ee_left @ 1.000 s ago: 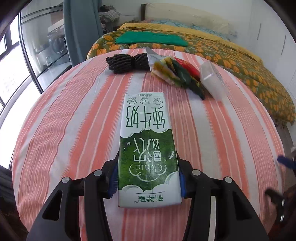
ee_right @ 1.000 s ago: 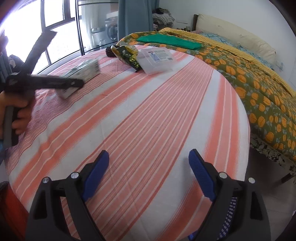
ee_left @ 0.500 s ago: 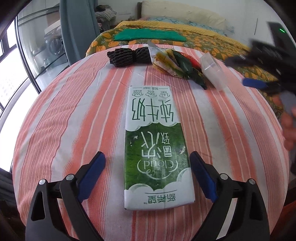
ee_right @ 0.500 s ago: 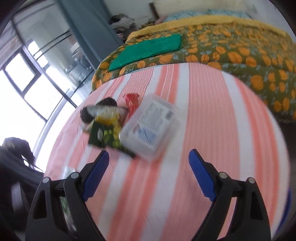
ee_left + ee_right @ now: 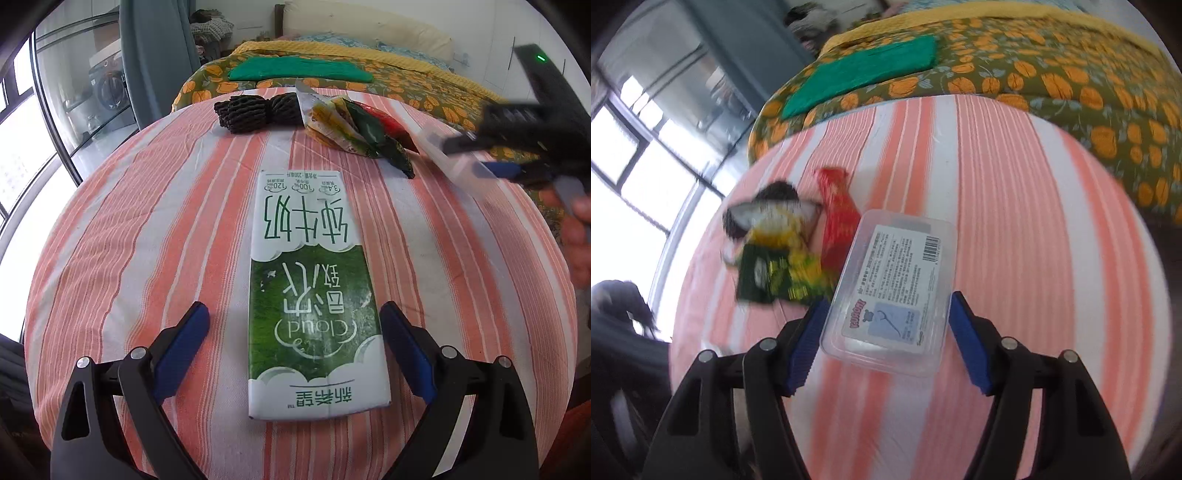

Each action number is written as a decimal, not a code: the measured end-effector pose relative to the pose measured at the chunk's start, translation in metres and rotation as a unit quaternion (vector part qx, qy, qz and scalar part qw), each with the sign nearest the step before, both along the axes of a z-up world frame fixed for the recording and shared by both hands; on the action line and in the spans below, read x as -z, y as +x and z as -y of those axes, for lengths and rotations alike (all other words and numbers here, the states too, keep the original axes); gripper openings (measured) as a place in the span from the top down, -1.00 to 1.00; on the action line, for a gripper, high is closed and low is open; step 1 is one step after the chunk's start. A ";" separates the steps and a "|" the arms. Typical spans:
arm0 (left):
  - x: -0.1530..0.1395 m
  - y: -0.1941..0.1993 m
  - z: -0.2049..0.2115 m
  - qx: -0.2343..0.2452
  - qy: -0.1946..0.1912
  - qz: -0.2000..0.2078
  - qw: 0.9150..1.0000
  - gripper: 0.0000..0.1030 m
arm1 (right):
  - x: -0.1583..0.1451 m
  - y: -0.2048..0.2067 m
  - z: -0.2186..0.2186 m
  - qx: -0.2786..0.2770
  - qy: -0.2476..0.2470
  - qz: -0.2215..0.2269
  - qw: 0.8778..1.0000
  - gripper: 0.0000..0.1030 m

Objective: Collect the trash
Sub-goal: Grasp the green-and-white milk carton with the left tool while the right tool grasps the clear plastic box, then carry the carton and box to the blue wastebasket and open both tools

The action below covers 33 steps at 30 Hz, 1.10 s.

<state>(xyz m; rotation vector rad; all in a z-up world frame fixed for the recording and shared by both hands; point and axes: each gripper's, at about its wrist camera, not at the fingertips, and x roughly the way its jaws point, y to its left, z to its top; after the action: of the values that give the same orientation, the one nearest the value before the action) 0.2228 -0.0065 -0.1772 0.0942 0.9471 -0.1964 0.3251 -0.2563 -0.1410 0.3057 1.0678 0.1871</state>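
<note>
A: Where the striped cloth [image 5: 147, 229] covers the table, what lies on it?

B: A green and white milk carton [image 5: 314, 295] lies flat in the middle, print upside down to the left wrist camera. At the far edge sit a dark knobbly bundle [image 5: 258, 110] and a heap of snack wrappers [image 5: 354, 125] in yellow, green and red, touching one another.

A: And the left tool [image 5: 295, 339]?

B: Released. Its blue pads stand wide on either side of the carton's near end, clear of it.

A: The right tool [image 5: 886, 332]?

B: Its jaws are closing around a clear plastic box [image 5: 897, 291] with a printed label, which lies just beside the wrappers. The left pad looks to touch the box's wall; the right pad is very near it. I cannot tell if it presses yet, as the view is blurred.

A: What of the room?

B: Past the table stands a bed [image 5: 424, 85] under an olive cover with orange pumpkins, a folded green cloth [image 5: 299, 70] on it and a cream headboard behind. A grey-blue curtain [image 5: 155, 55] hangs to the left, beside tall dark-framed windows [image 5: 44, 122].
</note>
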 end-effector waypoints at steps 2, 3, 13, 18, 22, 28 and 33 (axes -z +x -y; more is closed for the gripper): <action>0.000 0.000 0.000 0.000 0.000 0.000 1.000 -0.78 | 0.000 -0.019 -0.003 -0.037 -0.038 0.001 0.999 -0.26; 0.000 0.000 0.000 0.000 0.000 0.000 1.000 -0.78 | 0.000 -0.033 -0.007 -0.061 -0.066 0.003 0.996 -0.26; 0.000 0.000 0.000 0.001 0.001 -0.001 1.000 -0.81 | 0.020 -0.143 -0.025 -0.115 -0.117 0.061 0.985 -0.57; 0.000 0.000 0.001 0.003 0.000 -0.001 1.000 -0.82 | 0.035 -0.143 -0.038 -0.086 -0.131 0.086 0.984 -0.72; 0.001 0.001 0.001 0.003 0.000 -0.002 1.000 -0.83 | 0.035 -0.142 -0.040 -0.078 -0.135 0.091 0.984 -0.73; 0.001 0.001 0.002 0.005 0.000 -0.003 1.000 -0.85 | 0.037 -0.139 -0.041 -0.074 -0.141 0.092 0.983 -0.74; 0.002 0.002 0.003 0.007 0.000 -0.004 1.000 -0.88 | 0.037 -0.139 -0.040 -0.075 -0.140 0.092 0.983 -0.74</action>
<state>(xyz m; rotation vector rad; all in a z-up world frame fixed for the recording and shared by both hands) 0.2246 -0.0095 -0.1789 0.1007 0.9552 -0.2099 0.1859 -0.2162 -0.1783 -0.0460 0.9189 0.1924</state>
